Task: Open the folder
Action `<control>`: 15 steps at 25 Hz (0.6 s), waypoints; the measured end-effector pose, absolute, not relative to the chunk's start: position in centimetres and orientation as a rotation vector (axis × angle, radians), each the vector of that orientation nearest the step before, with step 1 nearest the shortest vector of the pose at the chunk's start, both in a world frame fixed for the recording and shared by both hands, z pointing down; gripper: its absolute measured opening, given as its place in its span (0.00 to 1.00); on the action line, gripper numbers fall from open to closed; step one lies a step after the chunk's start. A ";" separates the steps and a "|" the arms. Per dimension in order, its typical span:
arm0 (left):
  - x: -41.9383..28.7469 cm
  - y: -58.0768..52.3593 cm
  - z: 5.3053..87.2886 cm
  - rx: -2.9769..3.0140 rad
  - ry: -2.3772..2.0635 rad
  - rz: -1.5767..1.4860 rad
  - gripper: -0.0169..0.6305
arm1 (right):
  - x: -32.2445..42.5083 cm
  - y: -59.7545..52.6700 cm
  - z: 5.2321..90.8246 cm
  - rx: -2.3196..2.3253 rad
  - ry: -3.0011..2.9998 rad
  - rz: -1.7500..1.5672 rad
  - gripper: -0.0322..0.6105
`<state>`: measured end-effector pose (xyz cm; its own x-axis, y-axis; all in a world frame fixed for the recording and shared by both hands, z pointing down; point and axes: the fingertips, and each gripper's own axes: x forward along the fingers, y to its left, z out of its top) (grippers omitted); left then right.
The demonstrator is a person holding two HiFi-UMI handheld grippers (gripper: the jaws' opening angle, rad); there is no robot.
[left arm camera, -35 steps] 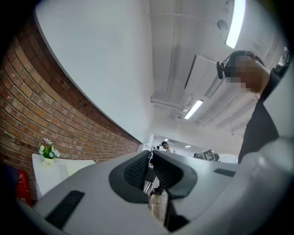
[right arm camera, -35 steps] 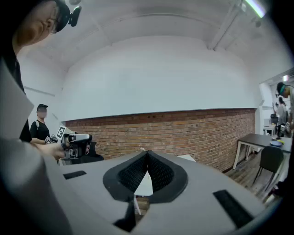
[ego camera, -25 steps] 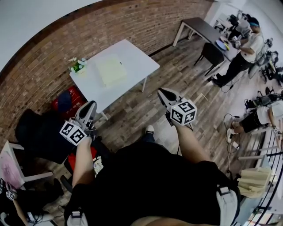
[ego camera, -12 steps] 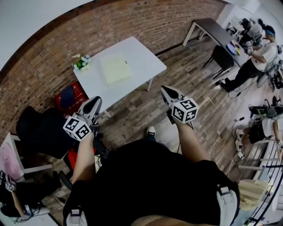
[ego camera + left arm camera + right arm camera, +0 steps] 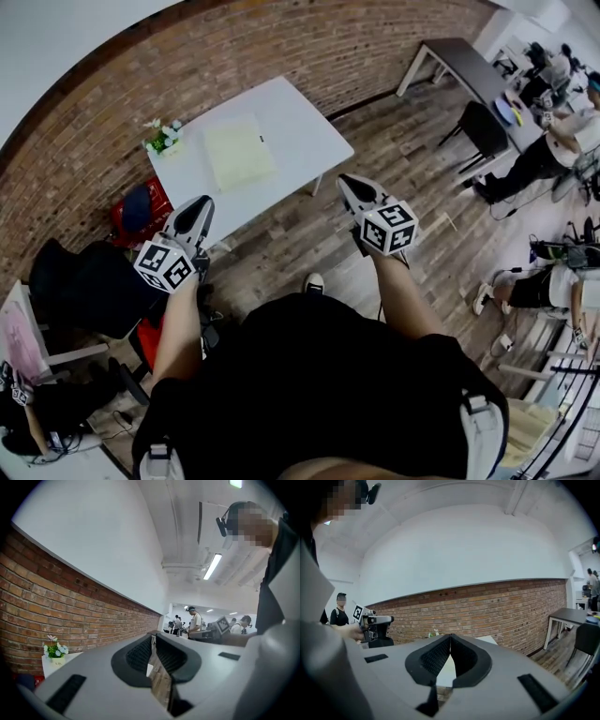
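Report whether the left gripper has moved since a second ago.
Yes. The left gripper has moved up the head view toward the white table; its tip now overlaps the table's near edge, which it fell short of before.

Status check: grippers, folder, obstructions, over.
Left gripper, right gripper shut, empty, short of table. Folder closed on table. Flower pot at corner, clear of folder.

Left gripper [image 5: 153,638]: jaws together, ribbed pads meeting at tips, only thin slit behind them.
Brick wall [image 5: 70,616] runs along left, white wall [image 5: 103,541] above it.
Small pot of flowers [image 5: 55,648] sits on corner of white table [image 5: 50,666], low left.
Ceiling light [image 5: 212,566] lit overhead.
People [image 5: 193,620] stand far back in bright room beyond.
Person [image 5: 276,588] in dark top fills right edge, headset [image 5: 224,522] on head.
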<state>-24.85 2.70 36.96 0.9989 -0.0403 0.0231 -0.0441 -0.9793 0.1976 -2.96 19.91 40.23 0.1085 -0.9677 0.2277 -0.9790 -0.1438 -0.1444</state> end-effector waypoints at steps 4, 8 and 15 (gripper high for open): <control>-22.0 1.4 36.2 2.934 -0.148 -0.030 0.08 | 0.6 18.5 40.3 2.295 -2.055 0.428 0.09; -19.5 0.7 36.2 2.934 -0.197 -0.015 0.08 | 3.1 17.3 41.1 2.259 -2.088 0.452 0.09; -15.4 -0.1 36.4 2.969 -0.281 0.025 0.08 | 7.5 15.1 41.9 2.194 -2.142 0.468 0.09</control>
<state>-15.40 -0.06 36.39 0.9822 -0.1854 0.0315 -0.1880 -0.9696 0.1564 7.50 15.08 41.93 0.0012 -0.9706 0.2408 -0.9826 -0.0459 -0.1802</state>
